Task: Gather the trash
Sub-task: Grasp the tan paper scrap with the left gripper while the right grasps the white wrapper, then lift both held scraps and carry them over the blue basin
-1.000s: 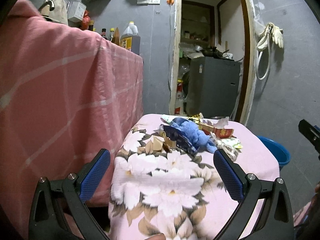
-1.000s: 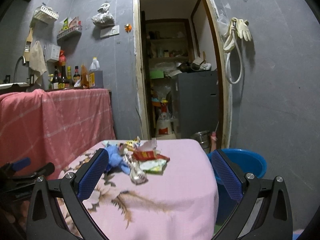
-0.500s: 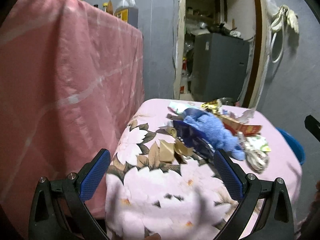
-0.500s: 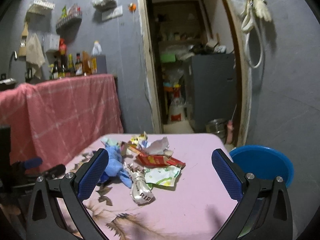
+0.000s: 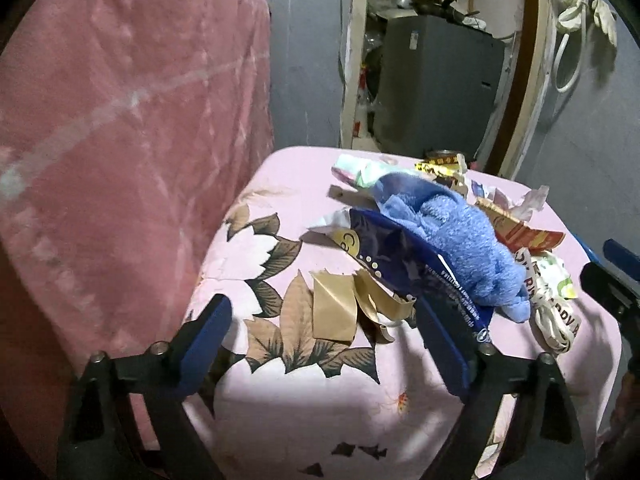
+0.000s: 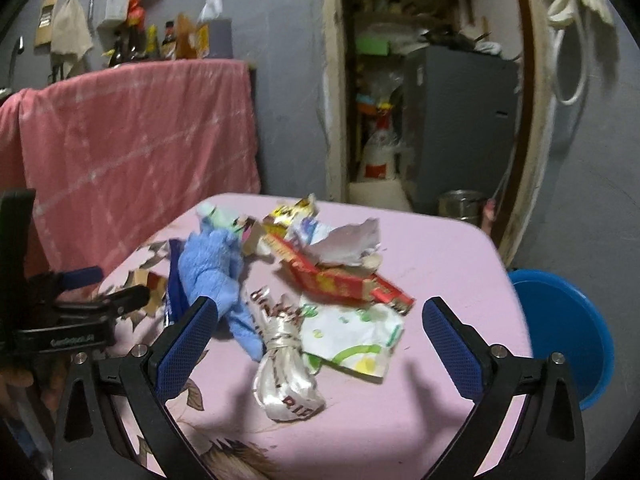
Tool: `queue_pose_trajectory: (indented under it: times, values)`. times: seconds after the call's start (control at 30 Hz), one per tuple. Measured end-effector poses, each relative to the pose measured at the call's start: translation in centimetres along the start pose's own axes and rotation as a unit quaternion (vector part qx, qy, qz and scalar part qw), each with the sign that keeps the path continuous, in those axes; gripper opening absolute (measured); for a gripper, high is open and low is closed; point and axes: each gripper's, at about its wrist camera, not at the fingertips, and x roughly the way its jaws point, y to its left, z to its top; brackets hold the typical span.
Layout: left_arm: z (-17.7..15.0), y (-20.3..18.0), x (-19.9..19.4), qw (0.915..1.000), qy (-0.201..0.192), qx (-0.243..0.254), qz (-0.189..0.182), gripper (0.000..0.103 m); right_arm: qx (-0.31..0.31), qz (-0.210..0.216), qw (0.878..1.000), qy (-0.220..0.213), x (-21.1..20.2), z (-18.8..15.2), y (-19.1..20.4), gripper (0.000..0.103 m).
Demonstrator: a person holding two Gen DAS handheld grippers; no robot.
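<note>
A heap of trash lies on a small table under a pink floral cloth [image 5: 280, 408]. It holds brown paper scraps [image 5: 336, 312], a dark blue wrapper [image 5: 400, 256], a blue fuzzy cloth [image 5: 460, 240] [image 6: 212, 272], a red carton [image 6: 340, 280], a white bundled ribbon [image 6: 284, 376], a white-green wrapper [image 6: 356, 340] and crumpled paper [image 6: 348, 244]. My left gripper [image 5: 324, 344] is open, low over the near left of the table with the brown scraps between its fingers. My right gripper [image 6: 320, 344] is open around the ribbon and white-green wrapper.
A blue basin [image 6: 560, 332] stands on the floor right of the table. A counter draped in pink cloth [image 5: 120, 140] rises close on the left. A doorway with a grey cabinet [image 6: 456, 120] lies behind. The left gripper shows in the right wrist view [image 6: 80, 312].
Both grippers have moved forward and down toward the trash heap, which now looks larger and sits between their fingers. Both stay open.
</note>
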Motion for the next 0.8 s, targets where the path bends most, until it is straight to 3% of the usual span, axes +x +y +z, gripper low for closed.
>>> queue_pose_trajectory:
  times: [0.1,0.2,0.3,0.63,0.8]
  values:
    - [-0.2,0.2,0.3,0.9998,0.013,-0.004,-0.013,0.072,-0.007,0.007,1.0,0.021,1.0,-0.1,0.2,0.079]
    - [-0.1,0.3,0.5,0.9995,0.023,-0.007,-0.023,0.062,-0.013,0.021,0.999,0.049,2.2,-0.5,0.5,0.07]
    - [-0.1,0.3,0.5,0.9994,0.023,-0.007,-0.024,0.058,-0.012,0.034,0.997,0.071,3.2,-1.1,0.7,0.056]
    - [0.4,-0.2,1.1,0.9991,0.025,-0.002,-0.035,0.023,-0.002,0.053,0.995,0.088,3.7,-1.5,0.5,0.043]
    - [0.5,-0.2,1.0,0.9984,0.022,-0.008,-0.051,0.016,0.004,0.061,0.994,0.091,3.6,-1.7,0.4,0.028]
